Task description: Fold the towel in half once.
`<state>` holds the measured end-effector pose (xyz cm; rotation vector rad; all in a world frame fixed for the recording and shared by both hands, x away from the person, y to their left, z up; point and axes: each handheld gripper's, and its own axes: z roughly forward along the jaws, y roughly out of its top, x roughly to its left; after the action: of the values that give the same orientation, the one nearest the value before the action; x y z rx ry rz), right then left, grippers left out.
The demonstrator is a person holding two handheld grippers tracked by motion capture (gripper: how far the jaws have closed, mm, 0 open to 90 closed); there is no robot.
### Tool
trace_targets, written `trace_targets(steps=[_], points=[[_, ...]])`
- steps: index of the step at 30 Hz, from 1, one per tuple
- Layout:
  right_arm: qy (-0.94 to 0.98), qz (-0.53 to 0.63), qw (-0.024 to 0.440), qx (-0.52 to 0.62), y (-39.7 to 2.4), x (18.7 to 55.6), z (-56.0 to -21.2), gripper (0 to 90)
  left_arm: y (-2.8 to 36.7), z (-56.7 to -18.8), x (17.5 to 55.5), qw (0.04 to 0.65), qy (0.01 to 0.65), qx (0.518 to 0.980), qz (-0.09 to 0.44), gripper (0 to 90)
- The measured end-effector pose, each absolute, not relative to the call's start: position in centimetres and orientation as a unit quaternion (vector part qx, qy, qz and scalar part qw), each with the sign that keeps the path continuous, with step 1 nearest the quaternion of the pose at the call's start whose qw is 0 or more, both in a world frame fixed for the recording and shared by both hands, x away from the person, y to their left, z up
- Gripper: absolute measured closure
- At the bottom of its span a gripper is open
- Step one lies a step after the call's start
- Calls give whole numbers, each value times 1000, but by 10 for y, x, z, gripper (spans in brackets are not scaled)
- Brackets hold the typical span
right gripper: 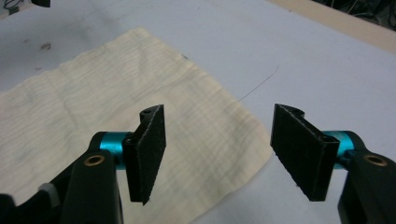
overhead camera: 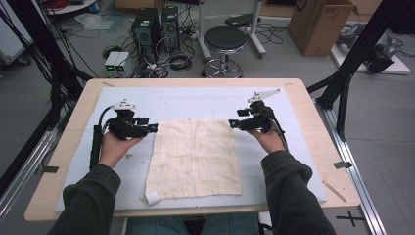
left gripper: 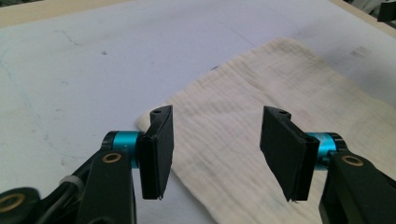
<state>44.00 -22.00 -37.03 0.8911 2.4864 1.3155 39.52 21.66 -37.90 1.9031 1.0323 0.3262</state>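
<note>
Fingers [left gripper: 156, 151] of both grippers spread, holding nothing; left gripper [overhead camera: 152, 128] and right gripper [overhead camera: 232, 124] flank cloth [overhead camera: 195, 159] far corners, equally near, pointing inward.

We see bare white mat [overhead camera: 195, 100] across the frame's upper centre; the flat cloth [overhead camera: 195, 156] obstructs nothing.

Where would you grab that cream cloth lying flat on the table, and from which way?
Probably at its two far corners, one per gripper. The cloth lies flat, so only edges and corners offer a lip. The left gripper and right gripper already face those corners from either side, jaws open; slide inward, low along the table.
</note>
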Motion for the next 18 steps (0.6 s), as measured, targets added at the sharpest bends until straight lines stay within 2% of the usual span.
trace_targets(steps=[13,18], points=[[837,417,93,341,-215,467,-400,471,206,-412,427,432,479,749,149,521],[840,402,84,355,-215,474,-411,546,203,-425,435,418,499,744,149,567]])
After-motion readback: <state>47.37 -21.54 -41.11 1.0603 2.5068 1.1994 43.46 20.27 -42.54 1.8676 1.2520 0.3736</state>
